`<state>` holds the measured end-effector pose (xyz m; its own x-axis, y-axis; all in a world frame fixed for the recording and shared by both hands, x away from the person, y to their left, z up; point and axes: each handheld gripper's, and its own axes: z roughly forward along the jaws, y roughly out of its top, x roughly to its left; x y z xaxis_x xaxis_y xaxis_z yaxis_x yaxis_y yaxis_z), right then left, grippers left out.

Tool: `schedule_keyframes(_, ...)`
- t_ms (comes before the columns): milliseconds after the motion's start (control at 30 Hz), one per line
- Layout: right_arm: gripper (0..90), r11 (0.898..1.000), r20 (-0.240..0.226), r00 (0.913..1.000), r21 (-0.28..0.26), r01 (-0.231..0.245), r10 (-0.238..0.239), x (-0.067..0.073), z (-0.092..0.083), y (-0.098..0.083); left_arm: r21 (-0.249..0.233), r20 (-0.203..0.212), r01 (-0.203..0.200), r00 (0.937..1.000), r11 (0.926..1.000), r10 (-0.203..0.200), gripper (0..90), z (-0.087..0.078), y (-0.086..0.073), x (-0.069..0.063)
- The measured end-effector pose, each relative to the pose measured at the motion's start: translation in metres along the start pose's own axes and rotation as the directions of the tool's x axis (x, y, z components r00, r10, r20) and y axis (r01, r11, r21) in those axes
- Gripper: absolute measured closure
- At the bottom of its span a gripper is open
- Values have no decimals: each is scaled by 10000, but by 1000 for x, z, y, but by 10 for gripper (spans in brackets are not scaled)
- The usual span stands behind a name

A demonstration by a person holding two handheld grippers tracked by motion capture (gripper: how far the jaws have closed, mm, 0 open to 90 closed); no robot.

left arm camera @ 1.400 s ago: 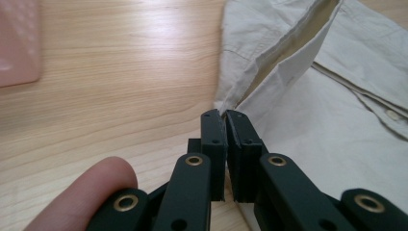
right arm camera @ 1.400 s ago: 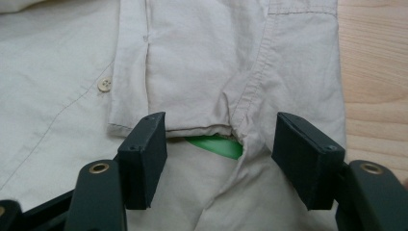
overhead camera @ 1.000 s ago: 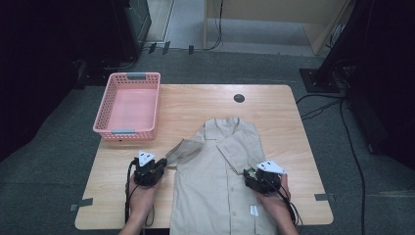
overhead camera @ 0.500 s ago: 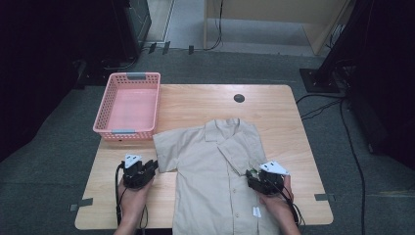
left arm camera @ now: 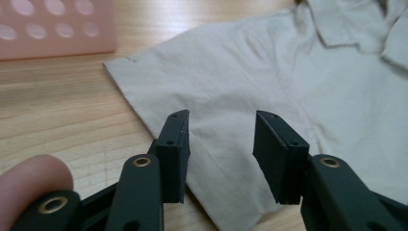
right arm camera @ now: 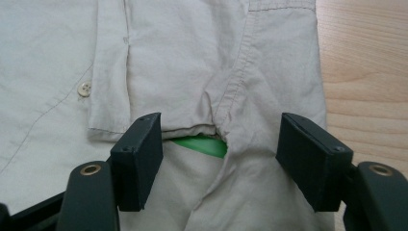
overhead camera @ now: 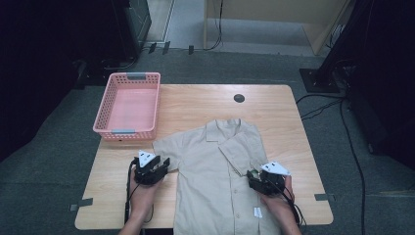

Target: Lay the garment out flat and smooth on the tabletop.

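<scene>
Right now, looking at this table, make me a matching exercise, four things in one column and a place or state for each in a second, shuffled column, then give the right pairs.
Things:
1. pink basket
2. beige shirt
3. left gripper
4. right gripper

Places or states:
A. over the folded-in sleeve, jaws apart
B. spread flat, collar toward the far edge
C. far left corner of the table
D. beside the spread sleeve, jaws just opened, nothing pinched

Pairs: 1-C, 2-B, 3-D, 4-A

Beige short-sleeved shirt [overhead camera: 215, 176] flat on table, collar far side.
</scene>
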<state>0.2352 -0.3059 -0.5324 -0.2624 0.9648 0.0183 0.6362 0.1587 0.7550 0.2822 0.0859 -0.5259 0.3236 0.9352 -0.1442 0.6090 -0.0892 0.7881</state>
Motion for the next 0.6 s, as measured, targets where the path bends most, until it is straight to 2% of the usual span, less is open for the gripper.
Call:
schedule_keyframes(100,307,10000,-45,10000,7,48,-48,0,0,0,290,-113,-217,9997,9993,220,531,3,1,-3)
schedule_keyframes(167,294,9999,-266,9995,25,142,-141,-1,0,0,388,-90,-632,9979,9972,636,495,4,0,-7)
schedule_keyframes(267,322,9999,-559,9983,32,-168,169,-5,-1,1,622,-613,-1576,9850,9855,1614,457,5,-1,-18)
schedule_keyframes(300,340,9996,-590,9979,-13,-269,268,-6,-2,2,626,-648,-1588,9845,9853,1628,450,5,-1,-18)
schedule_keyframes(333,354,9994,-557,9978,-31,-351,348,-5,-3,3,630,-582,-1411,9878,9880,1448,442,6,-1,-16)
schedule_keyframes(433,373,9999,-599,9981,-58,-137,134,1,-5,10,660,-618,-1467,9866,9870,1508,431,6,-1,-17)
schedule_keyframes(500,386,9998,-755,9971,-161,121,-133,10,-7,19,661,-610,-1466,9867,9870,1507,427,6,-1,-17)
schedule_keyframes(600,406,9989,-720,9970,-381,270,-297,18,-6,32,667,-598,-1465,9868,9870,1505,422,6,-1,-17)
